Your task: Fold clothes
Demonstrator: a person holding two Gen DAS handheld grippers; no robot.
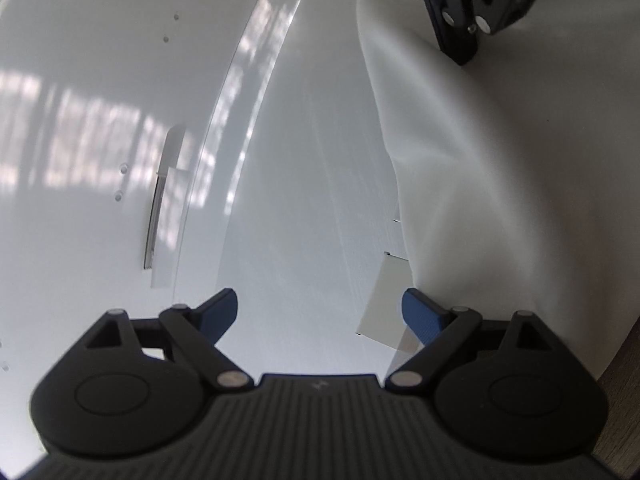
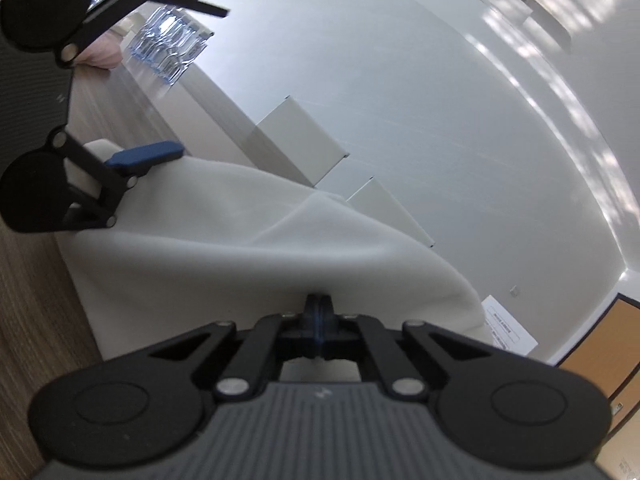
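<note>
The white garment [image 2: 224,248] is being shown lying on a wood-grain table [image 2: 28,304], spread close to the table's far edge, where a white wall [image 2: 400,80] is rising behind it. Part of the cloth is being lifted into a soft ridge that is running up toward the right gripper [image 2: 319,304]. The right gripper's blue-padded jaws are being held pressed together, and a fold of the garment's near edge is being pinched between them, as seen in the right wrist view. In the left wrist view the same gripper [image 1: 464,54] is being seen from the side at the top right, its tip being set against the cloth [image 1: 500,160].

The left gripper [image 1: 320,312] is being held with its jaws spread wide and nothing is being gripped between them; only the wall is being seen through the gap. Its right finger [image 1: 424,314] is being held just beside the garment's edge, though whether it is touching the cloth cannot be told. In the right wrist view the left gripper [image 2: 160,80] is being seen at the left, tilted, one blue finger [image 2: 146,157] being held over the garment's far corner.

Toward the far left corner of the table, a shrink-wrapped pack of bottles [image 2: 168,48] and something pink [image 2: 106,54] are being seen
</note>
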